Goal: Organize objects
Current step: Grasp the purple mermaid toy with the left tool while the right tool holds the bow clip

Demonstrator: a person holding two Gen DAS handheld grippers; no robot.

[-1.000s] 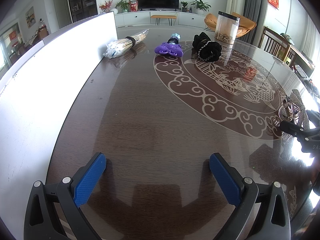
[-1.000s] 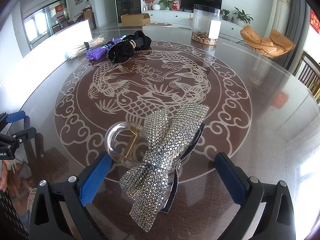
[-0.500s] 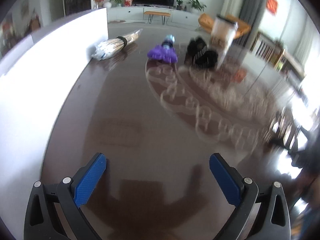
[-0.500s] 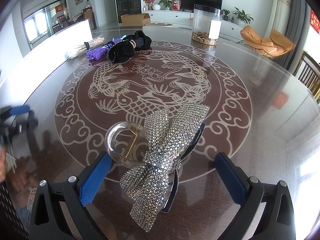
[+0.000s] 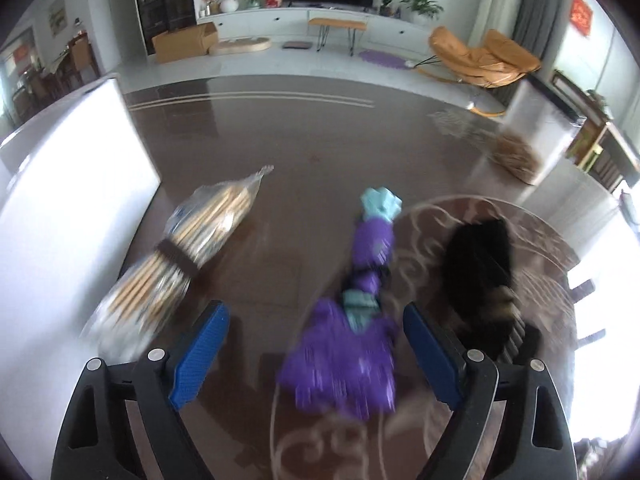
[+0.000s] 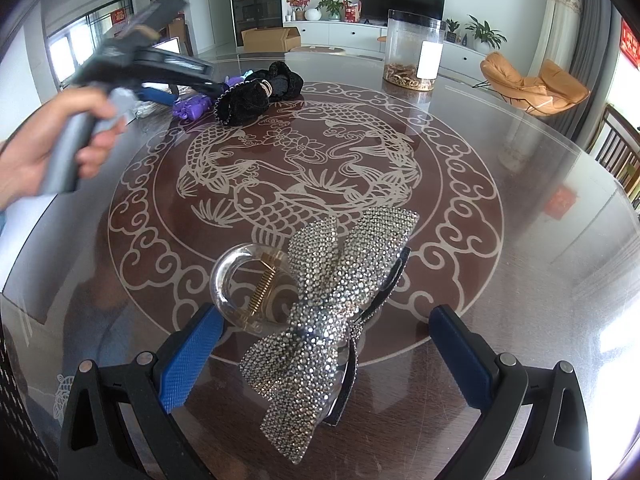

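Note:
In the left wrist view my left gripper (image 5: 316,314) hangs over a purple and teal hair accessory (image 5: 340,364), which lies between its blue pads. The jaws are closing, and neither pad presses on it. A black scrunchie (image 5: 478,268) lies just right of it and a bagged bundle of sticks (image 5: 180,264) to the left. In the right wrist view my right gripper (image 6: 326,316) stands open around a rhinestone bow clip (image 6: 340,300) and a clear claw clip (image 6: 240,280), touching neither. A hand holds the left gripper (image 6: 188,90) far left, above the purple accessory (image 6: 191,106).
A white board (image 5: 60,200) stands upright along the table's left side. A clear jar (image 6: 414,56) with brown contents stands at the far side of the glossy brown round table (image 6: 520,240). Chairs stand off the right edge.
My left gripper has swept across the table to the far group and now straddles the purple accessory, its jaws a little narrower. The right gripper and the bow clip have not moved.

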